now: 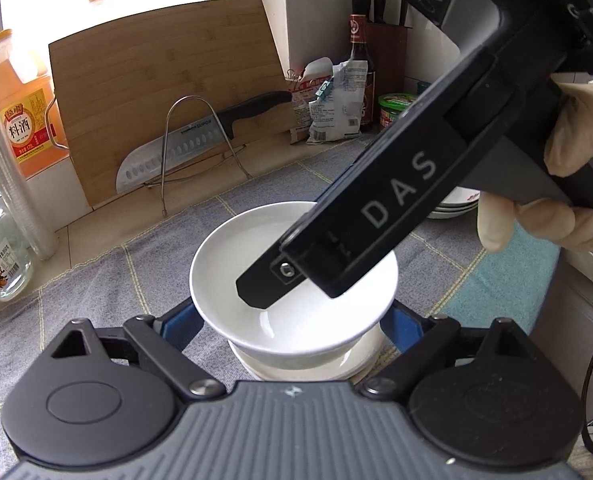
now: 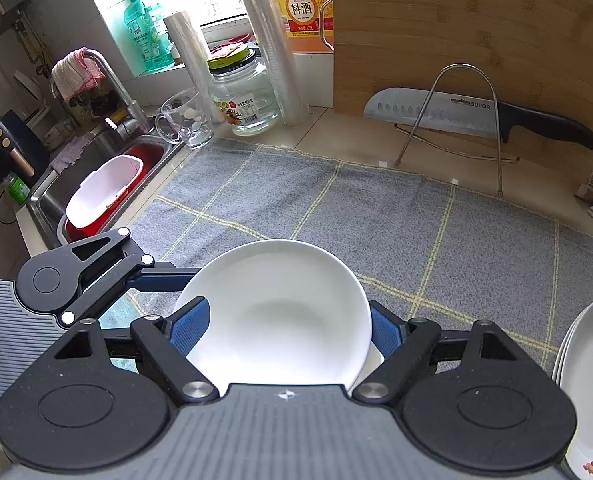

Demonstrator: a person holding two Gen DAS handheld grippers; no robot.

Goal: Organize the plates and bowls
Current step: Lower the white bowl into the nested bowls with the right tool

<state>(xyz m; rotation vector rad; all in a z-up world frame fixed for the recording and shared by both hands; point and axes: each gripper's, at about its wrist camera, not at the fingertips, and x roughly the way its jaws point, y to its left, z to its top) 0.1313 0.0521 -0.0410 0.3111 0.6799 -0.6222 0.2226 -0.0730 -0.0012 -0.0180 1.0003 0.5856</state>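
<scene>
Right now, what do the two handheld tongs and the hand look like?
Both tongs have ribbed grey bodies, black linkage arms with silver pivots, and blue textured pads. The right unit's side reads "DAS" in white. The hand wears a pale glove; a black cable trails nearby.

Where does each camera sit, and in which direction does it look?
Left wrist: on the left gripper, looking down at the white bowl, cutting board behind; right gripper and a gloved hand cross in front.
Right wrist: on the right gripper, looking down at the same bowl, toward the sink; the left gripper's fingers enter from the left.
Shared: bowl, checked mat, knife, board.
</scene>
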